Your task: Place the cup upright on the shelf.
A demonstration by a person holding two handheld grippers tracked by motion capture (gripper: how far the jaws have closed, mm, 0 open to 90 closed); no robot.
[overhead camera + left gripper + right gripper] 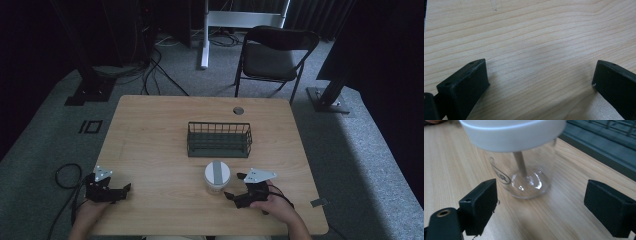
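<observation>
Two fingers (477,206) wide — jar (524,157) between.

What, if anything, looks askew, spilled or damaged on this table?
Nothing stands out. The jar stands upright with its white lid on, the wire basket sits square, and the table shows no spill.
</observation>
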